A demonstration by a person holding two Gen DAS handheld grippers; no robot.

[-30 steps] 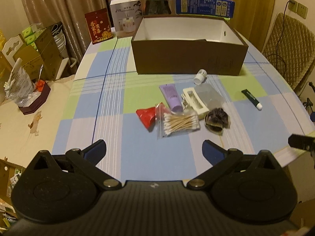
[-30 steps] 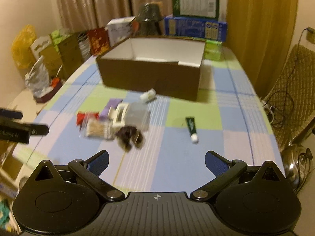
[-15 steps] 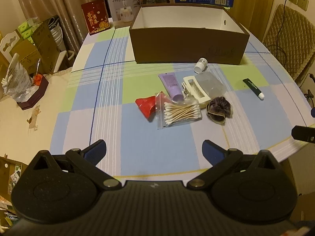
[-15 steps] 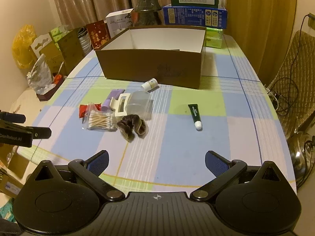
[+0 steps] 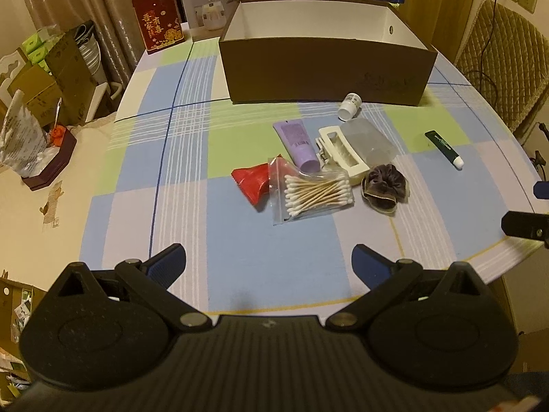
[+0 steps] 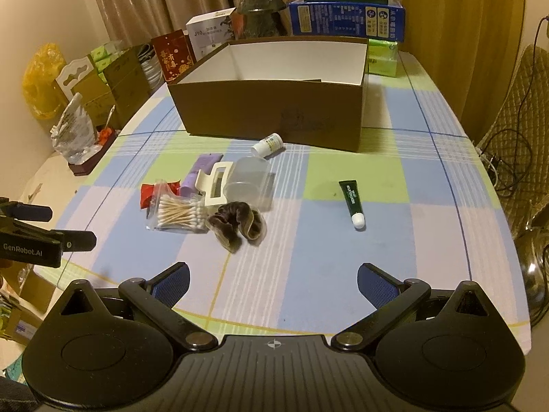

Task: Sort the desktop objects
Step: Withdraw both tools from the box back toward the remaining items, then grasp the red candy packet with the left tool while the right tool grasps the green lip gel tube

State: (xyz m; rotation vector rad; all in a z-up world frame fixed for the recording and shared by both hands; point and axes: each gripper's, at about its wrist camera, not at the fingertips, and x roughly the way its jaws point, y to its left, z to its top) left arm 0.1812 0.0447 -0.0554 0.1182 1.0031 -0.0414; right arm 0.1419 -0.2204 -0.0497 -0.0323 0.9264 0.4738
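Observation:
On the checked tablecloth lie a bag of cotton swabs (image 5: 314,194), a red packet (image 5: 252,182), a purple tube (image 5: 298,144), a cream hair clip (image 5: 341,152), a clear plastic cup (image 5: 372,137), a brown scrunchie (image 5: 384,189), a small white bottle (image 5: 350,104) and a green tube (image 5: 444,149). An open brown box (image 5: 326,75) stands behind them. My left gripper (image 5: 269,261) is open and empty, near the table's front edge. My right gripper (image 6: 272,279) is open and empty, short of the scrunchie (image 6: 236,225) and green tube (image 6: 351,201).
Boxes (image 6: 346,17) and a dark pot (image 6: 260,3) stand behind the brown box. A padded chair (image 5: 497,58) is at the right. Cartons and bags (image 5: 44,79) crowd the floor at the left. The left gripper shows at the right wrist view's left edge (image 6: 34,237).
Both grippers have pulled back and risen a little, so the table looks farther away. The objects have not moved. Both grippers stay open.

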